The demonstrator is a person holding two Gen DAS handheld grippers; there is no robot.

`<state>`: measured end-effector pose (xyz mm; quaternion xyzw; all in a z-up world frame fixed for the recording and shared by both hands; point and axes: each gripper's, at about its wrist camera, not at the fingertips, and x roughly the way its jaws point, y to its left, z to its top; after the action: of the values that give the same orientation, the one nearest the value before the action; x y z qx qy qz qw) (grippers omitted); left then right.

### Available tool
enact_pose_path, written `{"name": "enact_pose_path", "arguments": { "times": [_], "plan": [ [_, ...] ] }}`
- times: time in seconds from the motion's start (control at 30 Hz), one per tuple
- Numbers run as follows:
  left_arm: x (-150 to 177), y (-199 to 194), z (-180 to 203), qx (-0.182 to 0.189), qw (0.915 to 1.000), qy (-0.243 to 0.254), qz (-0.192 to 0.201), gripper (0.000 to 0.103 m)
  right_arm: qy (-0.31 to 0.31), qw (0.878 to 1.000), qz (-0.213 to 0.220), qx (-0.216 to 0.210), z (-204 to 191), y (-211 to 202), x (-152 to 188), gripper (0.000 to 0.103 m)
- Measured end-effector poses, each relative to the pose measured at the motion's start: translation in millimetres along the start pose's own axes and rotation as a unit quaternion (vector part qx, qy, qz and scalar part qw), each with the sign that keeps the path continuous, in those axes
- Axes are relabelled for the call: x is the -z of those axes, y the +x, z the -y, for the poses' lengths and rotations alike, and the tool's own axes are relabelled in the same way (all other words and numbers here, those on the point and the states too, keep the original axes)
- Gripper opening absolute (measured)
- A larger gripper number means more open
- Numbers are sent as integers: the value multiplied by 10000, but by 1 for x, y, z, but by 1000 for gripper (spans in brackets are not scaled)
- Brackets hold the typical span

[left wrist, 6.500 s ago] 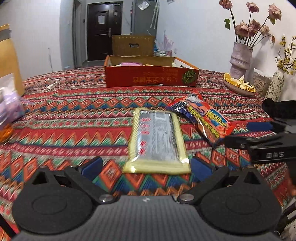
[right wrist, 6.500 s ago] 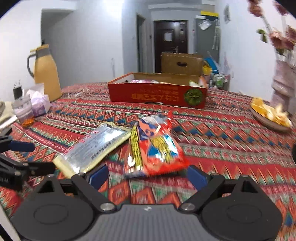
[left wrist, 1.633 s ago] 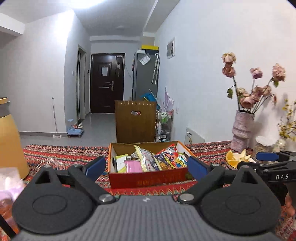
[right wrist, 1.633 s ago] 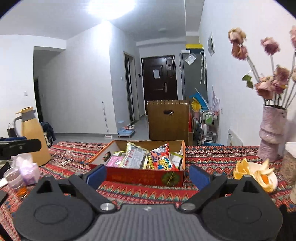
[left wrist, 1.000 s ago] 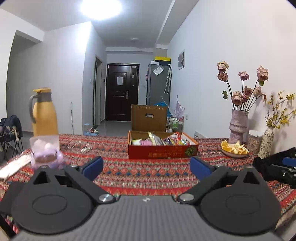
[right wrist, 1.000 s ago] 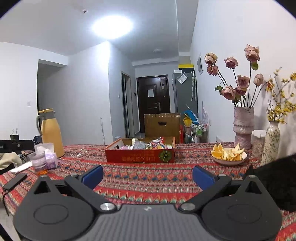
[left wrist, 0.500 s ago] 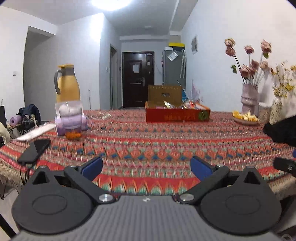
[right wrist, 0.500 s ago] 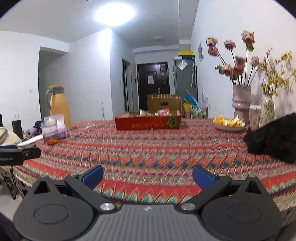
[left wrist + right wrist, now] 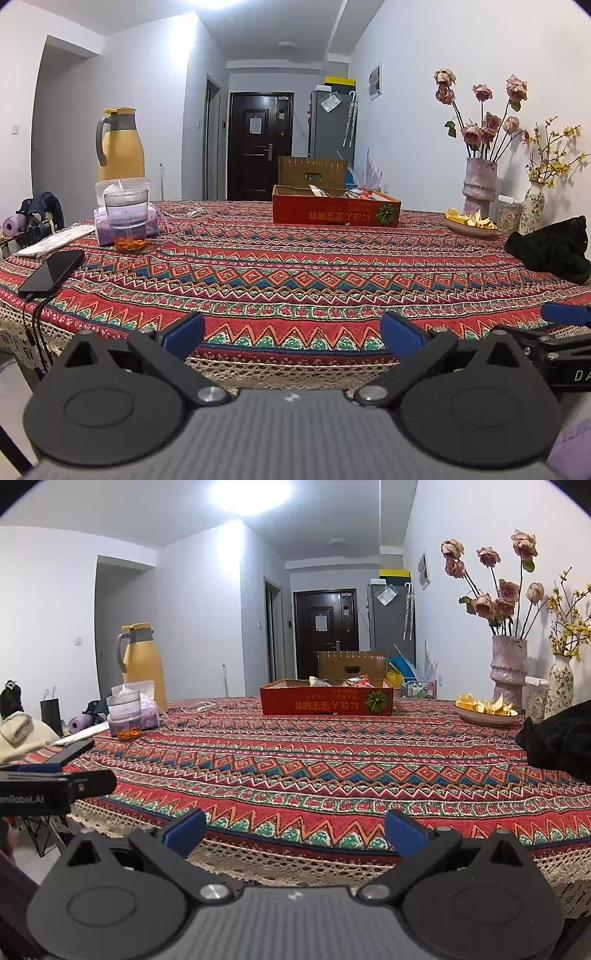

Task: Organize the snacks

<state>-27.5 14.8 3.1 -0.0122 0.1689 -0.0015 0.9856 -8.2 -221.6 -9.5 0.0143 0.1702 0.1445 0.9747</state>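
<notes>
A red cardboard box (image 9: 335, 213) with snack packets (image 9: 352, 193) standing in it sits at the far side of the table; it also shows in the right wrist view (image 9: 326, 701). My left gripper (image 9: 291, 334) is open and empty, held at the table's near edge. My right gripper (image 9: 295, 830) is open and empty, beside it at the same edge. Each gripper shows at the side of the other's view.
The table wears a red patterned cloth (image 9: 295, 273). At the left are a phone (image 9: 51, 273), a plastic cup (image 9: 125, 218) and a yellow jug (image 9: 120, 144). At the right are a black cloth (image 9: 554, 249), a fruit plate (image 9: 469, 223) and flower vases (image 9: 478, 182).
Both grippers have drawn back from the box to the table's near edge and dropped lower. The two packets that lay on the cloth earlier are no longer there.
</notes>
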Motion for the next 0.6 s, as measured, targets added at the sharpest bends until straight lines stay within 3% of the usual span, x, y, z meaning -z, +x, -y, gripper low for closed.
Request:
{"name": "enact_pose_path", "arguments": {
  "times": [0.6],
  "plan": [
    [1, -1, 3, 31, 9999, 96, 25, 103, 210, 9997, -42, 70, 8, 0, 1, 103]
  ]
}}
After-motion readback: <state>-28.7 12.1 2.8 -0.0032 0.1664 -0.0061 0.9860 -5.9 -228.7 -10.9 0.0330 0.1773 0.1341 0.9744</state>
